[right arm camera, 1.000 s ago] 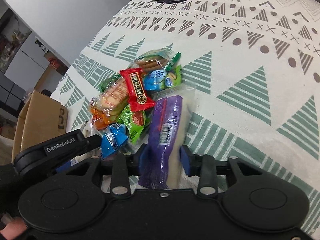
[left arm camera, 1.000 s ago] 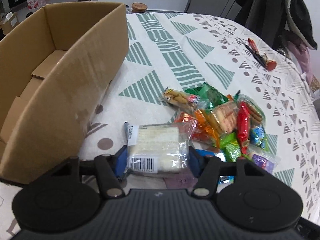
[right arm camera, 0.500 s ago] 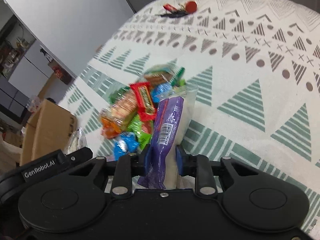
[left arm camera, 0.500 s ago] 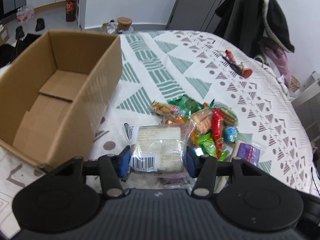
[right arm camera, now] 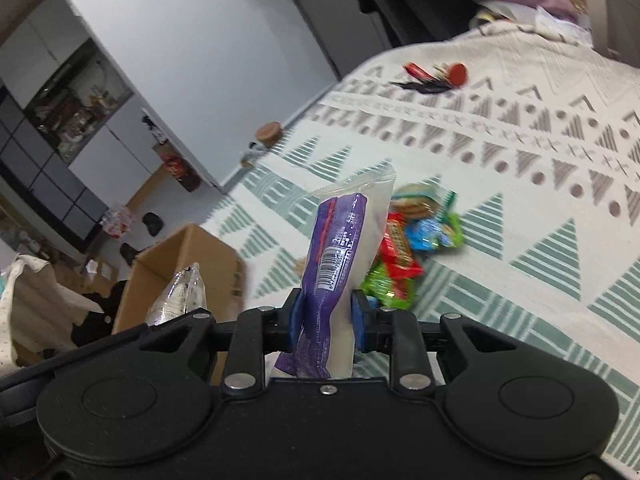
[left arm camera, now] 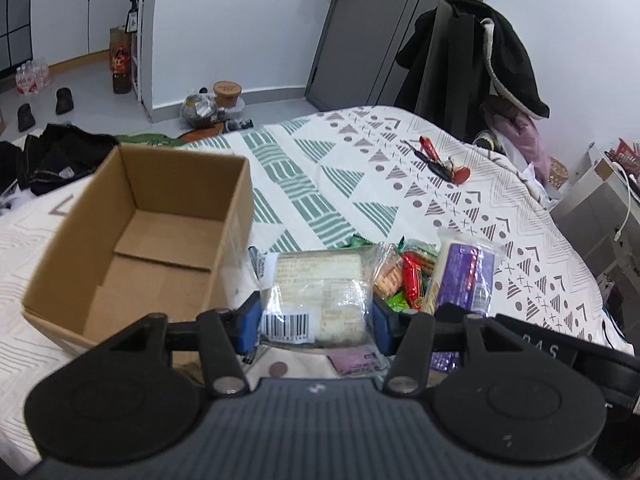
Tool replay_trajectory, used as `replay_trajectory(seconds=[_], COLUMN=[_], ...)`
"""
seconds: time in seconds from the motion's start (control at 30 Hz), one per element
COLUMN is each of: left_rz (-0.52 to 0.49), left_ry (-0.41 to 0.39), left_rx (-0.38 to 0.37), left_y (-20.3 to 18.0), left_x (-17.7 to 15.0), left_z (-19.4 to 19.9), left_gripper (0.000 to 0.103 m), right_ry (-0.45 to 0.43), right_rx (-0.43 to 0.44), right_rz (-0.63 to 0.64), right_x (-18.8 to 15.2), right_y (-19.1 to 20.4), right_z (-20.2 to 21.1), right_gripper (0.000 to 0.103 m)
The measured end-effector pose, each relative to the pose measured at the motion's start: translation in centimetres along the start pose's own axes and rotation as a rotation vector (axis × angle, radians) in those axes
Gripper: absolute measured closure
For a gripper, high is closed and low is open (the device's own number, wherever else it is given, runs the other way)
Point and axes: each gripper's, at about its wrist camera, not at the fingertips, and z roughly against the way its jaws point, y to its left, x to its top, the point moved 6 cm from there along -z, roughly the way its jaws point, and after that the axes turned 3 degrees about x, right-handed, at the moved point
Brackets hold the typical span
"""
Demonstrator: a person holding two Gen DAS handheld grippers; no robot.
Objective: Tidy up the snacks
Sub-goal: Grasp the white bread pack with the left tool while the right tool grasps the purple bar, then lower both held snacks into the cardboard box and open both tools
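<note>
Above tablecloth (right arm camera: 520, 240), purple snack pack (right arm camera: 336, 272) stands upright.

The left gripper (left arm camera: 314, 322) has a ribbed dark grey housing flanked by two round black discs, black linkage arms with silver screw heads, and blue finger pads (left arm camera: 245, 326). The right gripper (right arm camera: 325, 318) is matte black throughout, with the same round discs, silver screws on its arms, one small central screw, and blue pads (right arm camera: 360, 320).
</note>
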Motion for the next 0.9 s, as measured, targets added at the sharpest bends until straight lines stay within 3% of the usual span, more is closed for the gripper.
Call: replay_trajectory(seconds=[0.2, 0.47, 0.9], left_rz=[0.011, 0.036, 0.124], left_ry=[-0.017, -0.032, 0.010], left_rx=[0.005, 0.037, 0.125], left_y=[2.2, 6.2, 13.3], left_x=[1.2, 2.6, 3.4], left_z=[1.5, 2.5, 1.4], left_gripper=[0.050, 0.050, 0.048], right_ry=[-0.023, -0.020, 0.003], right_rx=[0.072, 0.103, 0.172], right_rz=[0.017, 0.074, 0.093], right_x=[0.5, 0.2, -0.8], right_y=[2.7, 6.5, 11.4], right_z=[0.3, -0.9, -3.2], right_gripper=[0.078, 0.078, 0.078])
